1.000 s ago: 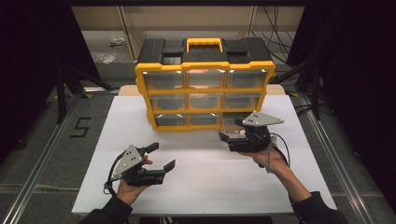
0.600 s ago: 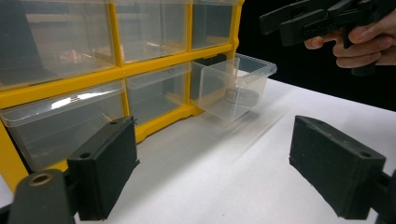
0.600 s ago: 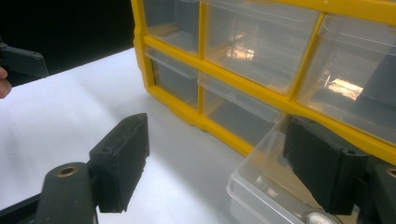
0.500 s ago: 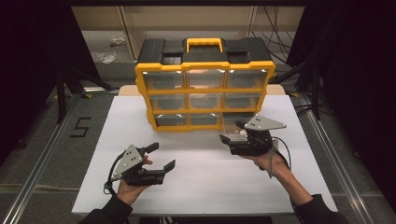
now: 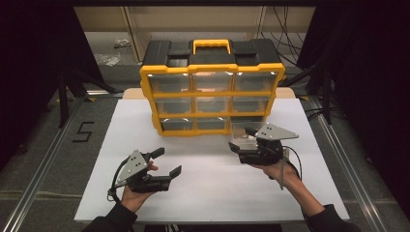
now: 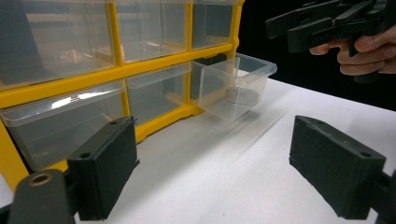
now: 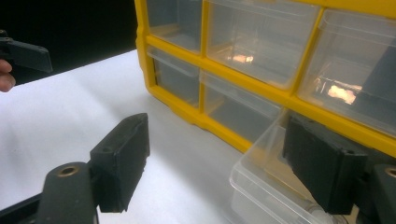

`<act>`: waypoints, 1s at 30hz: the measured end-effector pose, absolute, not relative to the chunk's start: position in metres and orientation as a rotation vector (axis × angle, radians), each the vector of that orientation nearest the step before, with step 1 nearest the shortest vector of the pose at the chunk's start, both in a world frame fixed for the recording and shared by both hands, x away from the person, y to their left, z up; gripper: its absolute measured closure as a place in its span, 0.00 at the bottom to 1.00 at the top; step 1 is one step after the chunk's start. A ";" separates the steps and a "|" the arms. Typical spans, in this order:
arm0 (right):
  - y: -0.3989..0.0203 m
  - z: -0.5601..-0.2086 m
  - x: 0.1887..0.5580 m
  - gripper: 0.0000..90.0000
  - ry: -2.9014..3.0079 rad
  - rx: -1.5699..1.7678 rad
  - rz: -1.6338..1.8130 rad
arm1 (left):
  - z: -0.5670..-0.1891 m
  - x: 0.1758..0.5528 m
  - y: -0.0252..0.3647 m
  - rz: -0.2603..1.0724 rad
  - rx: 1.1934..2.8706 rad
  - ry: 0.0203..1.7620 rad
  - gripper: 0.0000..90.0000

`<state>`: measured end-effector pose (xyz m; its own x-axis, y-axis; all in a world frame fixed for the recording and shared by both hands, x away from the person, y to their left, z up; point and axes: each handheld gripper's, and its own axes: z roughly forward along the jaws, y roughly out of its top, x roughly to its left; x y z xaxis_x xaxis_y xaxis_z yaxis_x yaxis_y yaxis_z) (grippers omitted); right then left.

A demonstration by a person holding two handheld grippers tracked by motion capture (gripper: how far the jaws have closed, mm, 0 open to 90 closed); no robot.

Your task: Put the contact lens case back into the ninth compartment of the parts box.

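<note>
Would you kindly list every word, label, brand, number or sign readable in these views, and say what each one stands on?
"5": a dark numeral marked on the grey floor left of the table, in the high view.
Nothing readable shows on the yellow organizer, its clear drawers or either gripper.

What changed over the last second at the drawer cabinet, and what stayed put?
Very little changed. The right gripper drifted slightly toward the pulled-out clear drawer in the bottom row, its fingers open and not closed on anything. The left gripper stayed open above the white table. The yellow drawer cabinet did not move, and that drawer stayed pulled out.
</note>
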<state>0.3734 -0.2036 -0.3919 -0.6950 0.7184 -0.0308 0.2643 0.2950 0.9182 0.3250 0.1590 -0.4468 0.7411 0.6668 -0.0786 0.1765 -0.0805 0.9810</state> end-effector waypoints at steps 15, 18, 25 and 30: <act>-0.211 -0.396 0.370 0.27 2.098 0.893 1.395 | -0.447 0.325 0.159 0.463 1.631 0.690 0.16; -0.212 -0.398 0.369 0.27 2.096 0.899 1.399 | -0.447 0.325 0.159 0.463 1.633 0.691 0.16; -0.216 -0.402 0.367 0.27 2.089 0.905 1.404 | -0.447 0.325 0.159 0.463 1.632 0.695 0.16; -0.218 -0.405 0.366 0.27 2.095 0.913 1.399 | -0.447 0.325 0.159 0.462 1.632 0.695 0.16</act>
